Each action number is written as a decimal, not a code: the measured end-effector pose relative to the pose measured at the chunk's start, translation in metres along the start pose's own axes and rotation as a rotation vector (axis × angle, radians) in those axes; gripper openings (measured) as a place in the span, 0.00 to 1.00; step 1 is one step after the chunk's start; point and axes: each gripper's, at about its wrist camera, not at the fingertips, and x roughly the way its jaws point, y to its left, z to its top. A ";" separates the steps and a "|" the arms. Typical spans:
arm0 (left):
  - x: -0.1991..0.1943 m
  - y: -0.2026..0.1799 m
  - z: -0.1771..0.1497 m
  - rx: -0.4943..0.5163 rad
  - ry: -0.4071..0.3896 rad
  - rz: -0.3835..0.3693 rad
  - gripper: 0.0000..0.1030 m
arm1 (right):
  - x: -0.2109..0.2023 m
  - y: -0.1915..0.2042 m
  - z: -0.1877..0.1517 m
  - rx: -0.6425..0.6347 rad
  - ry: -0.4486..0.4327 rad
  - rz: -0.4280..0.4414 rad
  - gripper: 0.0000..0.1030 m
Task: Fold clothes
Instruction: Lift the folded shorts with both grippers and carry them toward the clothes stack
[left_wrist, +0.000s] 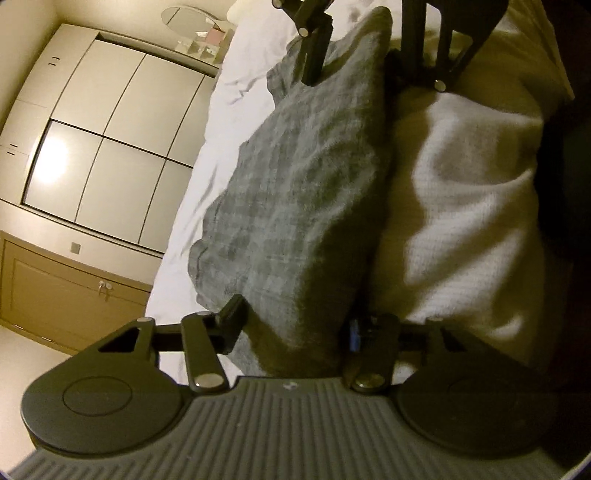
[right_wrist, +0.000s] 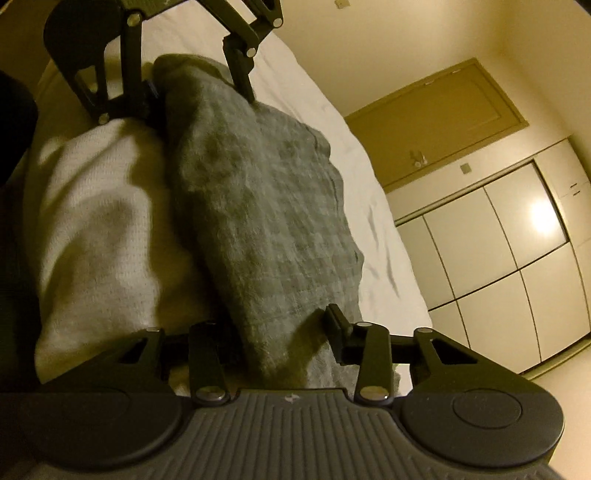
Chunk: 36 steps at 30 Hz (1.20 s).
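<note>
Two garments show: a grey cloth (left_wrist: 299, 192) and a white knit (left_wrist: 465, 206), both on the bed (left_wrist: 229, 96). You have the grey cloth held up between the two tongs, so it stands as a thick, doubled slab, one long edge up. White knit lies just beside it, touching along that side, on the side away from the wardrobe (left_wrist: 110, 140).

Left gripper (left_wrist: 295, 325): jaws spread fairly wide, the grey cloth's near end sitting between them. One finger (left_wrist: 234, 314) is against the cloth; the other is mostly hidden behind the fold. Looks like a grip on the bundle, but real pinch pressure cannot be confirmed.

Right gripper (right_wrist: 280, 332): same picture at the opposite end. Jaws part-open, cloth filling the gap, one finger (right_wrist: 336, 321) pressed to the grey fabric. Each camera also sees the other gripper at the far end of the cloth.

Progress, as a judgement: the grey cloth reads as already folded at least once, given its thickness and straight upper edge. Layer count cannot be told. Left to do: lay it down flat or fold it again, square the edges. White knit looks rumpled; whether it is folded cannot be told.

Surroundings: white sheet under both, wardrobe and a door (right_wrist: 436, 122) beyond the bed.
</note>
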 end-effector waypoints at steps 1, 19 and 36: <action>0.001 0.000 0.000 -0.003 0.001 -0.002 0.43 | 0.000 0.000 -0.002 -0.007 0.000 0.002 0.33; 0.003 0.008 -0.002 -0.040 0.016 -0.099 0.31 | -0.008 -0.009 -0.010 0.024 0.017 0.044 0.28; 0.004 0.007 0.001 0.039 0.024 -0.108 0.27 | -0.028 -0.016 -0.013 0.029 0.056 0.055 0.07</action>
